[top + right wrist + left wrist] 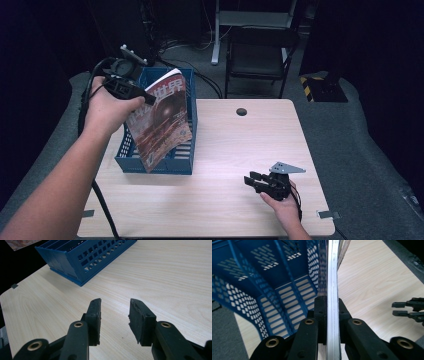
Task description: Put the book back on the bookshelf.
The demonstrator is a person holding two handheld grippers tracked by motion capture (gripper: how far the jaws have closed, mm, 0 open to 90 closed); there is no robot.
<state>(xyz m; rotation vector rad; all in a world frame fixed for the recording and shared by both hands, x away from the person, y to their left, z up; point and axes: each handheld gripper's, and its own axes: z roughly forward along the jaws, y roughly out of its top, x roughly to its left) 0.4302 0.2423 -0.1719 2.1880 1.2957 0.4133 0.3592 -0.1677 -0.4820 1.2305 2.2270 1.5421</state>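
Note:
A magazine (161, 119) with a dark red cover hangs tilted over the blue slotted basket (187, 162) at the table's left. My left gripper (149, 99) is shut on its upper left edge. In the left gripper view the magazine's edge (332, 285) runs up between the two pads, with the basket's blue wall (272, 302) to its left. My right gripper (248, 179) rests low over the table near the front right, open with nothing between its fingers. In its own view the right gripper (115, 308) looks across bare wood toward the basket (85, 255).
The light wood table (225, 150) has a round cable hole (241, 111) near its far edge. A dark chair (260, 55) and a desk leg stand on the floor behind. The other gripper's jaws show at the right edge of the left gripper view (409, 310).

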